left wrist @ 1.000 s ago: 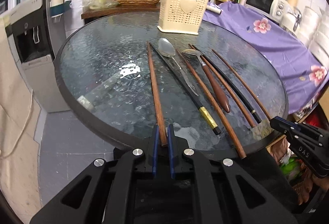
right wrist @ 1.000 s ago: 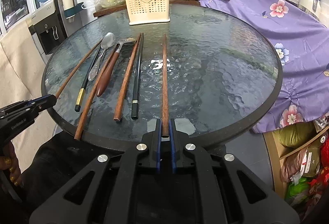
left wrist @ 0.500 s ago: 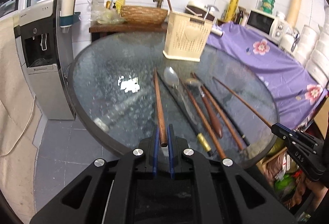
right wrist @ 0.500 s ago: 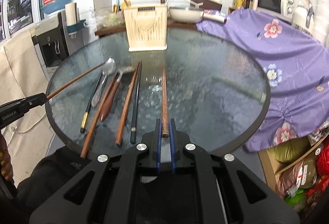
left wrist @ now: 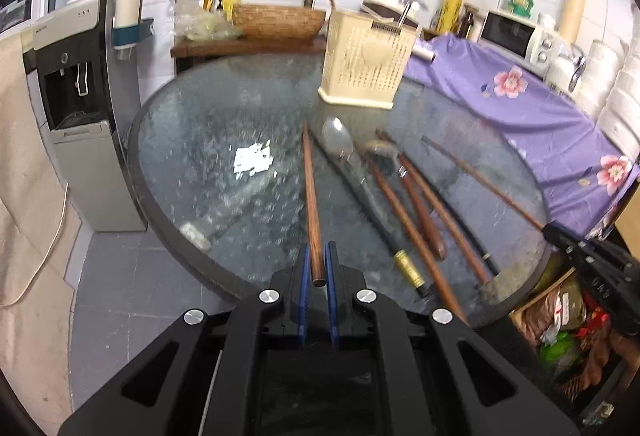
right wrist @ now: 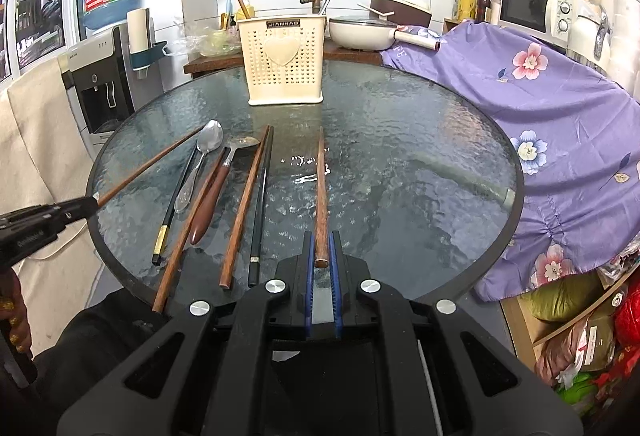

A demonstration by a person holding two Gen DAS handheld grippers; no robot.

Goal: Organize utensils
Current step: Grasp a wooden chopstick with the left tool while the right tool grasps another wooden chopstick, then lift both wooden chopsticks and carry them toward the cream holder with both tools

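Note:
My left gripper (left wrist: 316, 250) is shut on the near end of a brown wooden chopstick (left wrist: 310, 188) that points out over the round glass table (left wrist: 192, 156). My right gripper (right wrist: 321, 238) is shut on another brown chopstick (right wrist: 320, 188), held the same way. Each gripper also shows at the edge of the other's view, clamping its stick. Between them on the glass lie a metal spoon (right wrist: 208, 144), a brown-handled spoon (right wrist: 212, 196), a gold-tipped black chopstick (right wrist: 172, 212), a plain black chopstick (right wrist: 262, 196) and two brown chopsticks (right wrist: 244, 204). A cream perforated utensil holder (right wrist: 280, 64) stands at the table's far side.
A purple flowered cloth (right wrist: 540, 84) covers furniture right of the table, with a microwave (right wrist: 536, 6) behind. A water dispenser (left wrist: 76, 84) stands on the left. A counter with a basket (left wrist: 280, 20) and pan (right wrist: 364, 32) runs along the back wall. Bags (right wrist: 580, 316) sit under the right side.
Both held chopsticks have come up off the glass at their near ends, and both views have tilted up to show more of the back wall. The other utensils have not moved.

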